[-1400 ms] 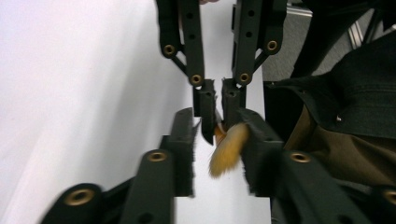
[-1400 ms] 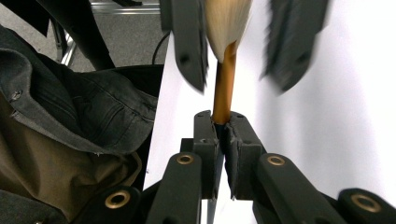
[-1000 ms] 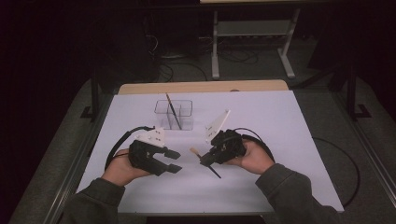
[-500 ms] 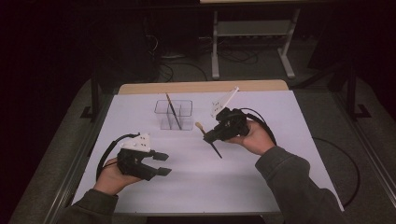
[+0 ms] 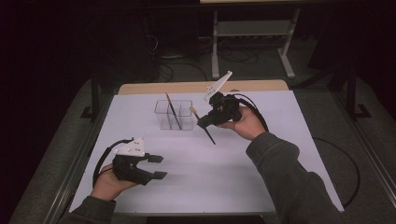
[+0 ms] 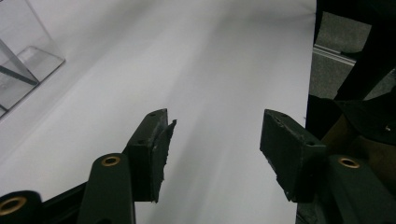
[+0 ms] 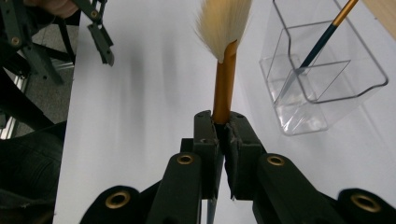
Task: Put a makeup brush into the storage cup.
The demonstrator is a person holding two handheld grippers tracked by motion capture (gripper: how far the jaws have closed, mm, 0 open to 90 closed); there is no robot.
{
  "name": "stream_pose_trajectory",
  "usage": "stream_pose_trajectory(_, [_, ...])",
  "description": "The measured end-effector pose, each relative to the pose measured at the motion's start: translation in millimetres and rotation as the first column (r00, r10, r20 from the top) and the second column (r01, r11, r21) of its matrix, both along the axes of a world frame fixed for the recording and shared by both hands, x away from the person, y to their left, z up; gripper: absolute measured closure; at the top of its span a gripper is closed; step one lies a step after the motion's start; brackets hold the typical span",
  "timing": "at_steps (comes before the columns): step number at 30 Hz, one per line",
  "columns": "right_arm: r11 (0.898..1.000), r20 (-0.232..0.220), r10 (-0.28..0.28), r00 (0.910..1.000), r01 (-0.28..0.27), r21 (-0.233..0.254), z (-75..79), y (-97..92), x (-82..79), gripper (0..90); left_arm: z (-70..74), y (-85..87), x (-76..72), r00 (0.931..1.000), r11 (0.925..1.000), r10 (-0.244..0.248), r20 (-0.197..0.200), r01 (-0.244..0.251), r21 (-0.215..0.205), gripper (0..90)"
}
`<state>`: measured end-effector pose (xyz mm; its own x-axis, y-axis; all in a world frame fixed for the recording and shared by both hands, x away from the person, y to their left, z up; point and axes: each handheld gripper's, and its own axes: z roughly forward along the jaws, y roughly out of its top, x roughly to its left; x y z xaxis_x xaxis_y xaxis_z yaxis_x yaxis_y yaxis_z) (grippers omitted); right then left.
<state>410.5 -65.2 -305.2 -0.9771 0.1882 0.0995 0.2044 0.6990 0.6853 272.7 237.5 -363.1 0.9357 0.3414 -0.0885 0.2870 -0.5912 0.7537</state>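
Right hand-held gripper (image 5: 201, 123) has lifted brush (image 5: 201, 123) toward holder (image 5: 180, 122).

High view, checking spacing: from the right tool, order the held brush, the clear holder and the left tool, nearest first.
1. Held brush, clamped in the right tool.
2. Clear holder, just left of it.
3. Left tool, at the table's near left.

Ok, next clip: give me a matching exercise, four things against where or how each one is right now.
Things:
1. left tongs
2. right tongs
3. dark-handled brush
4. clear plastic holder

States:
A. leaning inside the holder
B. shut on a pale-bristled paintbrush
C. open, with nothing between them
D. standing on the white table sheet

Pairs: 1-C, 2-B, 3-A, 4-D
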Motion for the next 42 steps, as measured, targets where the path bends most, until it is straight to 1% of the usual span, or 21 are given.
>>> stream_pose_trajectory(3, [1.0,0.003,-0.002,1.0,0.002,0.004,3.2,3.4,5.2,83.2,-2.7,0.5,-2.6,1.0,1.0,0.006,0.003,-0.006,-0.007,40.6])
stream_pose_trajectory(4, [1.0,0.003,-0.003,1.0,0.002,0.011,3.8,4.3,6.9,83.2,-3.5,0.7,-3.2,1.0,1.0,0.007,0.002,-0.007,-0.003,40.3])
stream_pose_trajectory(9, [1.0,-0.002,-0.007,1.0,0.007,0.008,5.8,9.4,14.9,83.2,-6.7,-1.4,-6.0,0.9999,0.9999,0.015,-0.001,-0.015,-0.003,39.4])
stream_pose_trajectory(11, [1.0,0.001,-0.007,1.0,0.007,0.011,6.7,11.4,18.2,83.2,-7.7,-1.6,-5.8,0.9999,0.9999,0.015,0.006,-0.015,-0.005,38.7])
stream_pose_trajectory(12, [1.0,0.006,-0.009,0.9999,0.009,0.016,7.1,12.2,19.6,83.2,-8.7,-1.7,-5.9,0.9998,0.9998,0.019,-0.002,-0.019,-0.006,38.3])
stream_pose_trajectory(14, [1.0,0.0,-0.013,0.9999,0.013,0.015,7.5,14.0,22.8,83.2,-10.5,-1.4,-4.9,0.9998,0.9998,0.018,0.004,-0.018,0.005,37.7])
stream_pose_trajectory(16, [1.0,0.003,-0.013,0.9999,0.013,0.012,8.2,15.7,26.5,83.2,-12.7,-1.2,-4.6,0.9998,0.9998,0.021,0.003,-0.021,0.007,37.6])
stream_pose_trajectory(17, [1.0,-0.005,-0.021,0.9998,0.021,0.017,8.8,16.5,27.5,83.2,-13.5,-1.3,-4.6,0.9997,0.9997,0.024,0.002,-0.024,0.007,37.4])
stream_pose_trajectory(19, [1.0,0.003,-0.021,0.9998,0.021,0.016,9.9,18.1,31.3,83.2,-14.8,-1.6,-4.8,0.9996,0.9996,0.027,0.002,-0.027,0.004,37.1])
stream_pose_trajectory(21, [0.999,0.003,-0.025,0.9997,0.025,0.028,10.3,19.2,34.1,83.2,-15.4,-1.8,-4.9,0.9997,0.9997,0.025,-0.005,-0.025,0.004,37.1])
stream_pose_trajectory(23, [0.999,0.0,-0.032,0.9995,0.032,0.035,9.5,20.5,36.1,83.2,-16.6,-1.4,-3.9,0.9999,0.9998,0.016,0.002,-0.016,0.013,37.1])
stream_pose_trajectory(24, [0.999,0.003,-0.03,0.9995,0.03,0.036,8.7,20.9,37.7,83.2,-17.7,-1.2,-4.1,0.9998,0.9997,0.02,-0.008,-0.02,0.01,37.0])
stream_pose_trajectory(25, [0.999,-0.001,-0.036,0.9993,0.036,0.036,7.8,21.6,38.3,83.2,-18.6,-0.8,-3.5,0.9998,0.9997,0.02,-0.009,-0.02,0.011,36.7])
stream_pose_trajectory(26, [0.999,-0.006,-0.037,0.9993,0.038,0.034,7.0,22.4,39.3,83.2,-19.3,-0.5,-3.8,0.9996,0.9996,0.025,-0.015,-0.025,0.012,36.7])
stream_pose_trajectory(29, [0.999,-0.007,-0.044,0.999,0.044,0.028,6.2,25.2,41.8,83.2,-19.6,0.0,-4.1,0.9996,0.9996,0.027,-0.012,-0.027,0.013,36.3])
stream_pose_trajectory(31, [0.999,0.002,-0.038,0.9993,0.038,0.028,7.4,27.9,44.3,83.2,-19.1,-0.3,-4.2,0.9997,0.9996,0.025,-0.007,-0.025,0.013,36.1])
stream_pose_trajectory(32, [0.999,-0.004,-0.04,0.9992,0.04,0.024,8.8,29.7,44.6,83.2,-18.9,-0.5,-4.1,0.9998,0.9997,0.021,-0.003,-0.021,0.015,36.1])
stream_pose_trajectory(34, [0.999,0.01,-0.035,0.9993,0.035,0.024,11.0,33.1,46.4,83.2,-18.8,-1.1,-4.9,0.9997,0.9996,0.025,-0.005,-0.025,0.01,36.1])
stream_pose_trajectory(42, [1.0,0.012,-0.026,0.9996,0.026,0.011,16.8,45.7,51.3,83.2,-17.6,-0.6,-5.7,0.9998,0.9998,0.021,0.006,-0.021,0.007,35.8])
